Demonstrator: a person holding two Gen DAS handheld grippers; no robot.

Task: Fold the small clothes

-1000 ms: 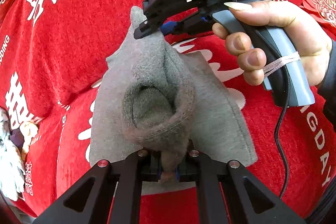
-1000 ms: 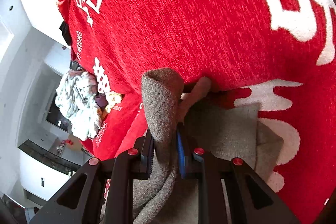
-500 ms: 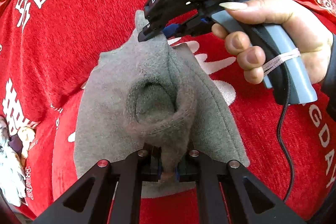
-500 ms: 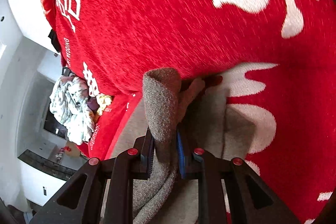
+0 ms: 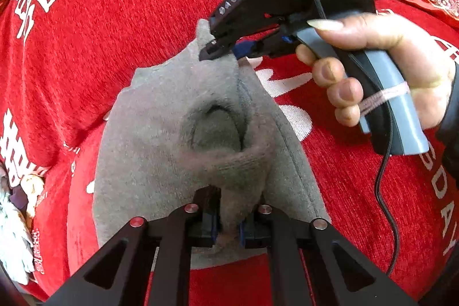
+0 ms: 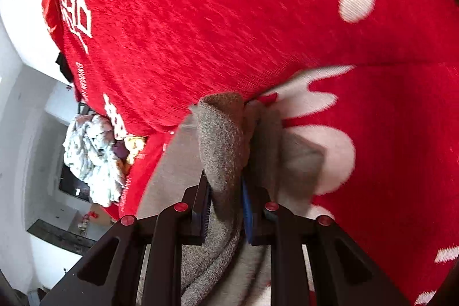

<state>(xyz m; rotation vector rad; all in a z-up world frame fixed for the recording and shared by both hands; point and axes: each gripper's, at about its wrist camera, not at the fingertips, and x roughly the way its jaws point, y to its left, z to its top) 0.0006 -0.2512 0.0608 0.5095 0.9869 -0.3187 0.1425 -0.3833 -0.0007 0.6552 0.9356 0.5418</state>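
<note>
A red plush cover (image 5: 129, 27) printed with white characters is filling both views, and since the earlier frames its lettering has been sliding downward in the picture, while the grey garment (image 5: 160, 134) has been spreading wider across it. I am holding that small grey knitted piece at two points. My left gripper (image 5: 228, 222) is clamped on a bunched fold of its near edge, fingers nearly together with only cloth between them. My right gripper (image 5: 221, 52) is pinching the far tip of the garment, jaws narrowed onto the fabric; my right hand (image 5: 373, 68) is wrapping its grey handle, a black cable (image 5: 387, 191) trailing below.

The left wrist view is showing the whole garment lying on the cover, puckered into a hollow at the middle. The right wrist view is showing only the thick rolled edge (image 6: 226, 139) rising between my right gripper's (image 6: 226, 205) fingers, plus a flat grey layer beneath.

A crumpled pale cloth pile (image 6: 91, 157) is lying at the cover's left edge, well apart from the garment; the right wrist view is also showing white walls and a dark counter (image 6: 57, 234) beyond it. The right wrist picture is blurred.
</note>
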